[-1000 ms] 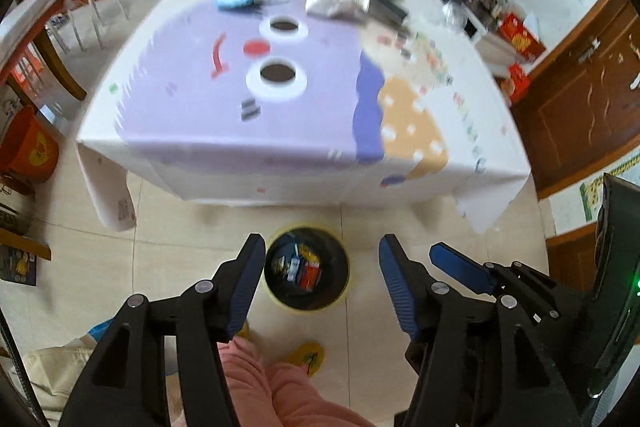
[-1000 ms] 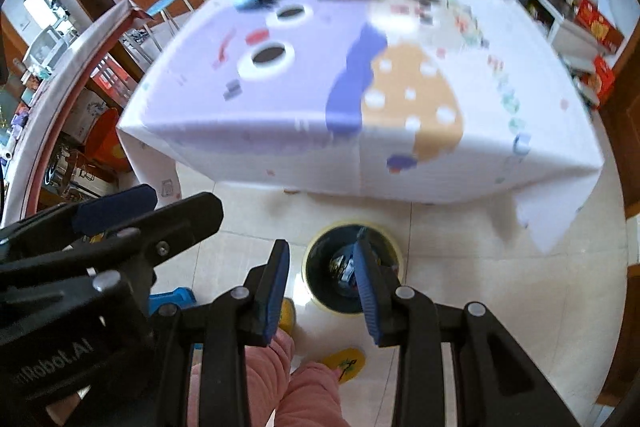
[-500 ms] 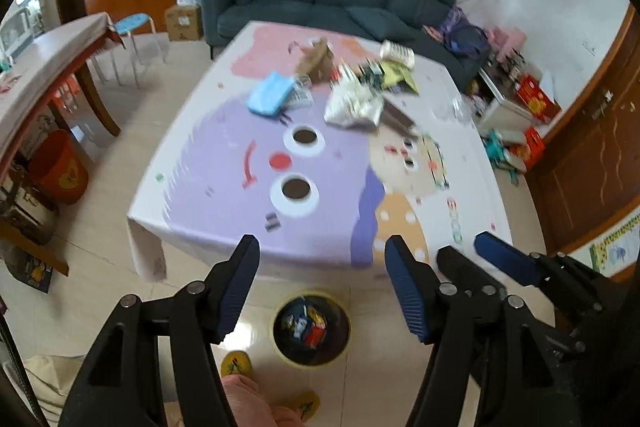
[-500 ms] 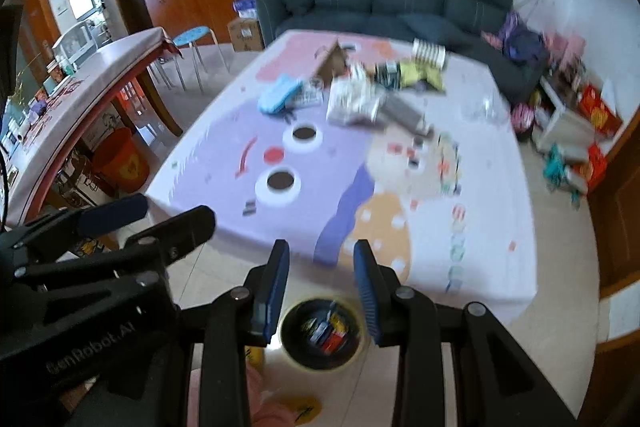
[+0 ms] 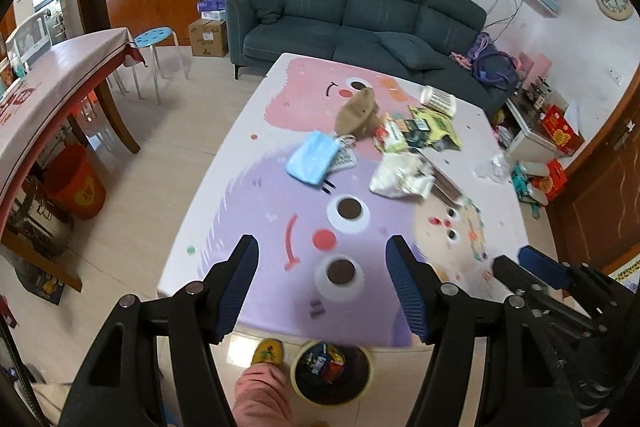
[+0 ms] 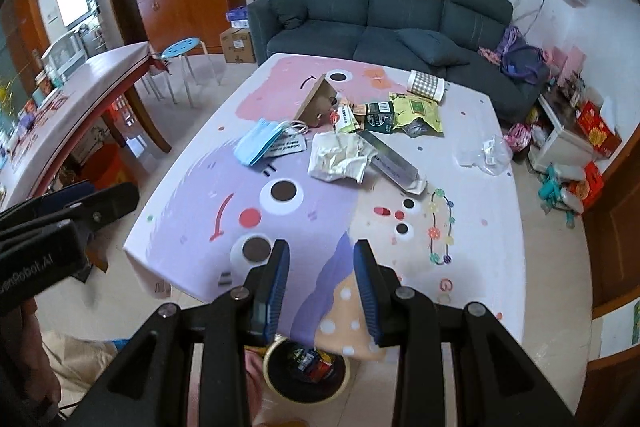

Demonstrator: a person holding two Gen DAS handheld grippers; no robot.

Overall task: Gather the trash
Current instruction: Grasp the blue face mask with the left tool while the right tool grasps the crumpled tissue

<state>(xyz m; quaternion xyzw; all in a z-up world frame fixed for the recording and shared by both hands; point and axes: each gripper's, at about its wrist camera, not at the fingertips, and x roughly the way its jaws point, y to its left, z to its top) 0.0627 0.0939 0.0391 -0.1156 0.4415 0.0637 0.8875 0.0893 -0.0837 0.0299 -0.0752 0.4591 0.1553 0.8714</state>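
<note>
Trash (image 6: pixel 340 155) lies clustered on the desk (image 6: pixel 472 267) toward twelve o'clock from both grippers: blue masks (image 5: pixel 314 163), crumpled white wrapper (image 5: pixel 400 177), green packets (image 6: pixel 418 113). Left gripper (image 5: pixel 322 285) jaws stand apart, holding nothing; right gripper (image 6: pixel 320 273) jaws likewise parted and empty. Bin (image 5: pixel 332 373) sits on the floor at six o'clock.

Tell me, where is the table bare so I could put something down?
The near half of the table is bare, up to the blue masks and crumpled white wrapper. Behind those it is crowded with packets. The far pink corner is free too.
</note>
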